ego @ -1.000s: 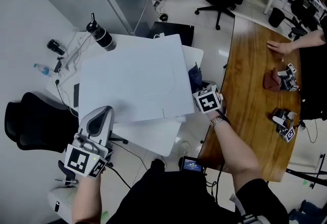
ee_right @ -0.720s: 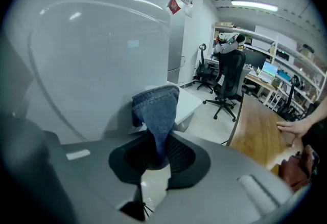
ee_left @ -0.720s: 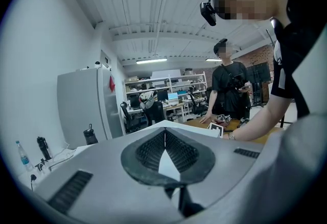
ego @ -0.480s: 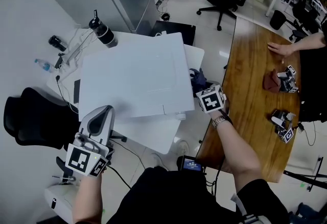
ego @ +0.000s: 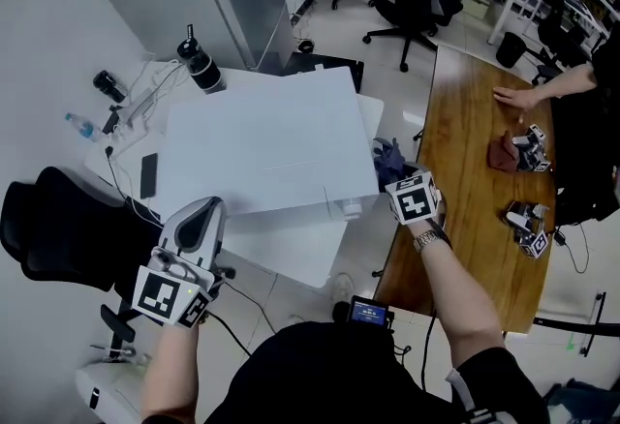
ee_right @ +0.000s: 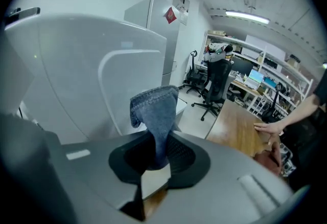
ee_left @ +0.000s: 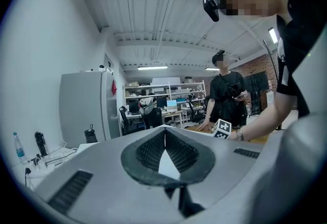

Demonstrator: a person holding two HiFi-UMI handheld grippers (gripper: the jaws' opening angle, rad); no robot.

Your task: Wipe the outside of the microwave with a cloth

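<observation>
The white microwave point(ego: 262, 136) stands on a white table point(ego: 291, 253); in the right gripper view its side wall point(ee_right: 76, 64) fills the left. My right gripper point(ego: 395, 170) is at the microwave's right side, shut on a blue denim-like cloth point(ego: 389, 159). That cloth point(ee_right: 156, 110) sticks up from between the pads of the right gripper point(ee_right: 158, 151) close to the white wall; whether it touches is unclear. My left gripper point(ego: 201, 214) hovers off the microwave's near left corner. In its own view the left gripper point(ee_left: 164, 131) is shut with nothing in it.
A black bottle point(ego: 199, 67), a phone point(ego: 147, 174) and a water bottle point(ego: 79, 127) lie left of the microwave. To the right, a wooden table point(ego: 475, 219) carries a red cloth point(ego: 502, 153), two spare grippers point(ego: 526, 224) and a person's hand point(ego: 513, 98). A black chair point(ego: 48, 228) stands at left.
My right gripper with the cloth has moved right and outward from the microwave's right side, and a little up. The left gripper has shifted slightly and stays shut.
</observation>
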